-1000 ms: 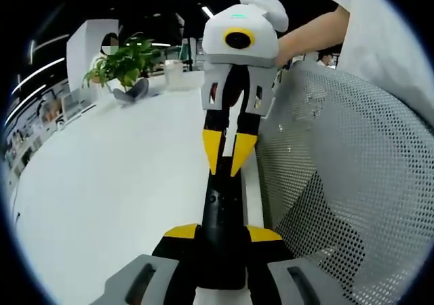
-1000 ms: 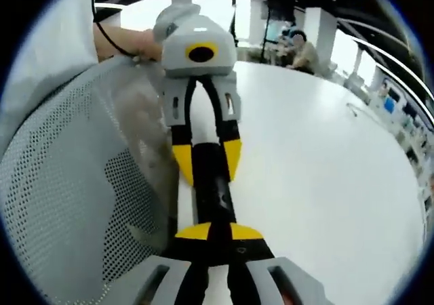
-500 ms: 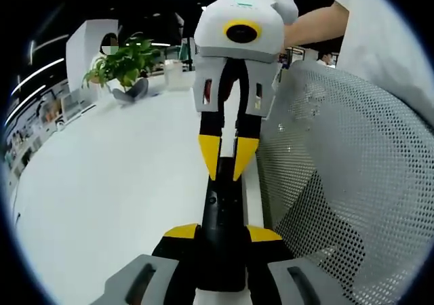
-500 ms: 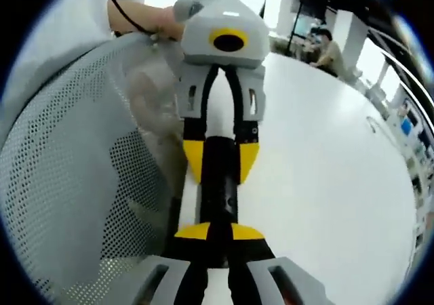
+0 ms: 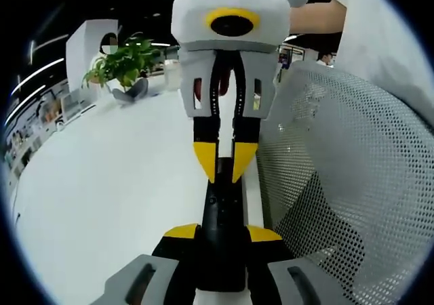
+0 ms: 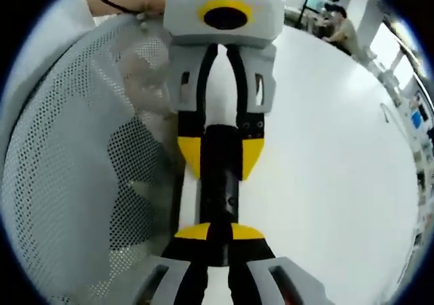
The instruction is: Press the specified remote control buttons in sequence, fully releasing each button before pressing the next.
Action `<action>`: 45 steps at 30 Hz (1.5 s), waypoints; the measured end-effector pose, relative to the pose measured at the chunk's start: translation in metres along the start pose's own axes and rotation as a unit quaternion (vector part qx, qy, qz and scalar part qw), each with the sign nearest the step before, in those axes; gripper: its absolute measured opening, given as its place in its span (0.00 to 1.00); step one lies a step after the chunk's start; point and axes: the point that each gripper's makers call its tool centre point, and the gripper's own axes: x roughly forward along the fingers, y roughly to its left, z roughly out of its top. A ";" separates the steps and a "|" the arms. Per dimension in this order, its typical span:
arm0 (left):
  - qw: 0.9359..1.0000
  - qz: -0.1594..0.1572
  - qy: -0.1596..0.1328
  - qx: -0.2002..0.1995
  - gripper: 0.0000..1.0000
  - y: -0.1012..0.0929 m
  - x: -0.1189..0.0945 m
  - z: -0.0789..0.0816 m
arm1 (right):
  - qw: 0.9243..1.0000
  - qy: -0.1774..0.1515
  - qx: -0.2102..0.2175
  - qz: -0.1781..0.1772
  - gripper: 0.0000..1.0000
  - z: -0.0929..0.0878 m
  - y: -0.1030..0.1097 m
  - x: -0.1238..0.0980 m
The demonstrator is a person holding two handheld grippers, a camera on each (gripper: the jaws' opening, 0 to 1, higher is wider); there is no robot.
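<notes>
Left gripper view has the black remote control [image 5: 222, 220] running from six o'clock toward the centre, clamped at its near end between the yellow pads of the left gripper [image 5: 222, 236]. The right gripper [image 5: 225, 166] comes down from twelve o'clock, its two yellow tips drawn close together, almost meeting, just over the remote's far end; whether they touch a button I cannot tell. A white table [image 5: 115, 176] spreads toward nine o'clock, with a potted plant [image 5: 124, 64] at ten o'clock, and a mesh chair back [image 5: 339, 183] fills three o'clock.

Right gripper view shows the remote control [image 6: 220, 183] held by the left gripper [image 6: 220, 152] at its far end, at twelve o'clock, while the right gripper's own tips [image 6: 218, 233] sit nearly closed over it at six o'clock.

The risk, as I judge it, is a slip: the remote is held by one end alone near the table edge, so a hard or off-centre press could lever it in the pads, hit a neighbouring button, or drag across two at once. Lifting too little between presses would spoil the full release.
</notes>
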 end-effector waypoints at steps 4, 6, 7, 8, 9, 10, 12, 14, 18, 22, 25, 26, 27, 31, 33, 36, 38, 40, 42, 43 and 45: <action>1.000 0.001 0.000 -0.001 0.25 0.000 0.000 0.000 | 0.997 -0.082 0.001 -0.013 0.06 0.001 0.001 -0.003; 1.000 0.001 -0.001 -0.001 0.25 -0.001 0.000 0.000 | 0.994 -0.108 0.010 -0.021 0.06 0.001 0.001 -0.004; 1.000 0.002 -0.001 -0.001 0.25 -0.001 0.000 0.000 | 0.993 -0.115 0.021 -0.024 0.06 0.001 0.001 -0.004; 1.000 0.002 -0.001 -0.001 0.25 -0.001 0.000 0.000 | 0.992 -0.119 0.027 -0.025 0.06 0.001 0.001 -0.004; 1.000 0.002 -0.001 -0.001 0.25 -0.001 0.000 0.000 | 0.992 -0.121 0.035 -0.024 0.06 0.002 0.001 -0.004; 1.000 0.002 -0.001 -0.001 0.25 -0.001 0.000 0.000 | 0.992 -0.121 0.033 -0.024 0.06 0.002 0.001 -0.004; 1.000 0.002 -0.001 -0.001 0.25 -0.001 0.000 0.000 | 0.992 -0.119 0.028 -0.026 0.06 0.004 0.001 -0.003; 1.000 0.001 -0.001 -0.001 0.25 -0.001 0.000 0.000 | 0.993 -0.115 0.017 -0.028 0.06 0.005 0.002 -0.002; 1.000 0.001 -0.001 -0.001 0.25 -0.001 0.000 0.000 | 0.995 -0.101 -0.004 -0.024 0.07 0.007 0.002 -0.001; 1.000 0.001 -0.001 -0.001 0.25 -0.001 0.000 0.000 | 0.996 -0.079 -0.028 -0.020 0.06 0.008 0.003 0.000; 1.000 0.001 -0.001 -0.001 0.25 -0.001 0.000 0.000 | 0.997 -0.052 -0.047 -0.016 0.06 0.008 0.004 0.001; 1.000 0.001 0.000 -0.001 0.25 -0.001 0.000 0.000 | 0.997 -0.031 -0.068 -0.014 0.06 0.007 0.004 0.001; 1.000 0.001 0.000 -0.001 0.25 -0.001 0.000 0.000 | 0.997 -0.018 -0.068 -0.012 0.06 0.007 0.003 0.002; 1.000 0.001 0.000 -0.001 0.25 -0.001 0.000 0.000 | 0.998 0.036 -0.058 -0.004 0.06 0.007 0.003 0.004; 1.000 0.002 0.000 -0.001 0.25 -0.001 0.000 0.000 | 0.998 0.058 -0.033 0.000 0.05 0.007 0.001 0.004; 1.000 0.004 -0.001 -0.004 0.25 0.000 0.000 0.000 | 0.997 0.078 -0.025 0.008 0.05 0.008 0.000 0.006; 1.000 0.005 -0.001 -0.004 0.25 0.000 0.000 0.000 | 0.996 0.082 -0.018 0.006 0.05 0.007 0.000 0.006; 1.000 0.004 -0.001 -0.003 0.25 0.000 0.000 0.000 | 0.997 0.078 -0.010 0.002 0.06 0.005 0.001 0.005; 1.000 0.003 -0.001 -0.003 0.25 0.000 0.000 0.000 | 0.999 0.051 0.006 -0.006 0.06 0.006 0.000 0.004; 1.000 0.004 0.000 -0.002 0.25 0.000 0.000 0.000 | 0.999 0.034 0.012 -0.011 0.05 0.007 0.000 0.003; 1.000 0.004 0.000 -0.002 0.25 0.000 0.000 0.000 | 0.999 -0.017 0.009 -0.026 0.05 0.007 0.001 0.002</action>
